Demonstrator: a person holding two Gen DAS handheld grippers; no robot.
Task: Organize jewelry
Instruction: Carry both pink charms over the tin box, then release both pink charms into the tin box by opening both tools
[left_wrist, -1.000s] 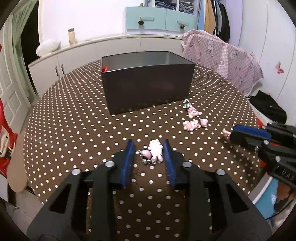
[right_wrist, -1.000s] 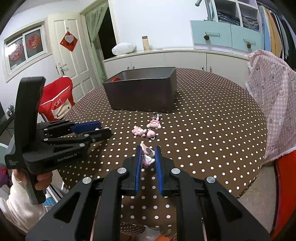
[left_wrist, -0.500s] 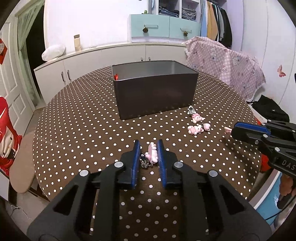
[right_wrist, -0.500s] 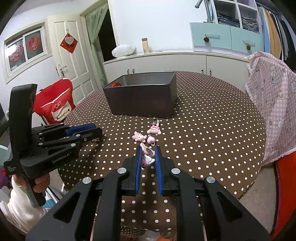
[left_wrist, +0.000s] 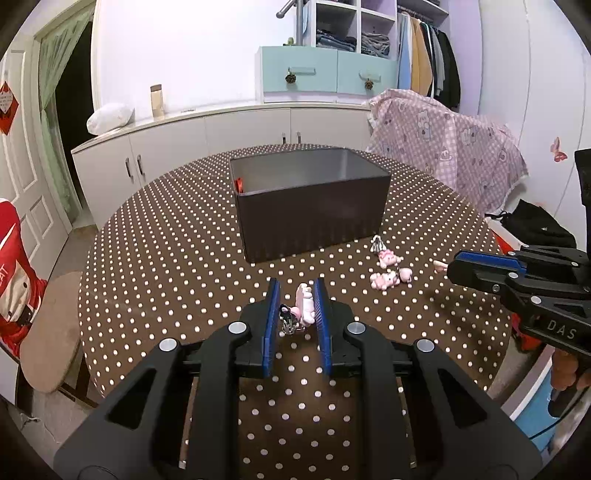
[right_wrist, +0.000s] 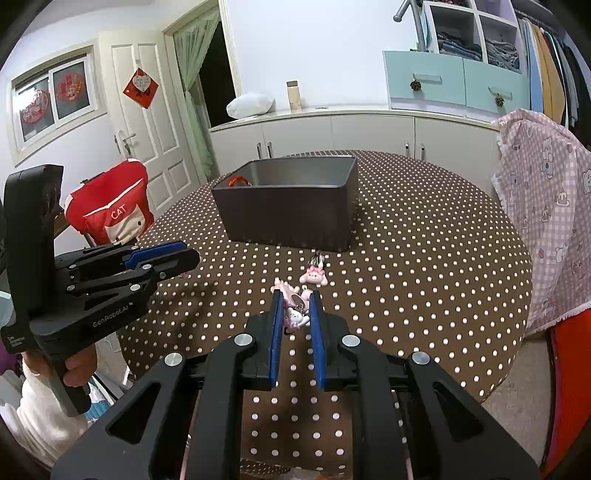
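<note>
pinching pink charms, both grippers: left gripper (left_wrist: 295, 304) a rabbit charm (left_wrist: 305, 303), right gripper (right_wrist: 296, 308) a white-faced charm (right_wrist: 293, 316).

Dark rectangular metal box (left_wrist: 310, 206) sits mid-table on the brown polka-dot tablecloth (left_wrist: 166, 258), two pink plush charms (left_wrist: 388, 269) lying just in front.

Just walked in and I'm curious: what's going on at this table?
A person is sorting small charms into the dark box. The left hand-held gripper is shut on a pink charm, the right hand-held gripper on a white charm. Both are above the dotted table; two more charms lie near the box.
</note>
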